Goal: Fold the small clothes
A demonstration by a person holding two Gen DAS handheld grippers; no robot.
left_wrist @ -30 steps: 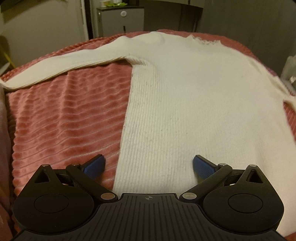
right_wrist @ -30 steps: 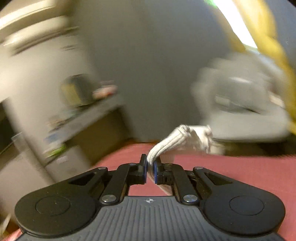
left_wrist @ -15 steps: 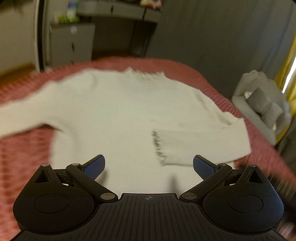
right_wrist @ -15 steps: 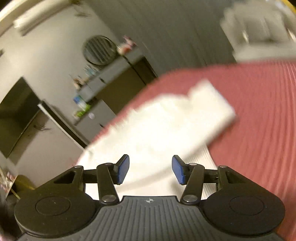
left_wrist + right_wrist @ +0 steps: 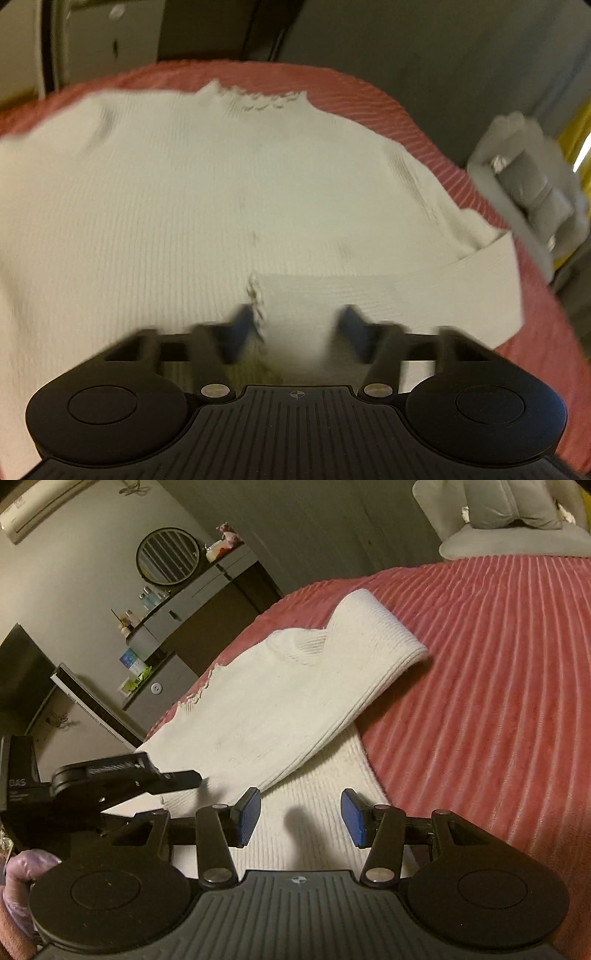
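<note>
A cream ribbed sweater (image 5: 184,206) lies flat on a pink ribbed bedspread (image 5: 369,107), neckline at the far side. Its right sleeve (image 5: 388,295) is folded across the body, its frayed cuff (image 5: 256,306) at the middle. My left gripper (image 5: 295,328) is open just above the cuff end, one finger either side of it; the view is blurred. In the right wrist view the folded sleeve (image 5: 332,686) lies over the sweater body (image 5: 317,797). My right gripper (image 5: 301,818) is open and empty above the body near the hem. The left gripper's tool (image 5: 110,775) shows at the left.
A grey armchair (image 5: 528,188) stands beyond the bed's right edge; it also shows in the right wrist view (image 5: 509,517). A grey cabinet with bottles (image 5: 177,627) and a round mirror (image 5: 168,555) stand against the far wall. Bare bedspread (image 5: 498,701) stretches to the right of the sweater.
My right gripper carried the sleeve across the body, let it go and opened. My left gripper moved from the hem's left corner over the folded cuff and narrowed.
</note>
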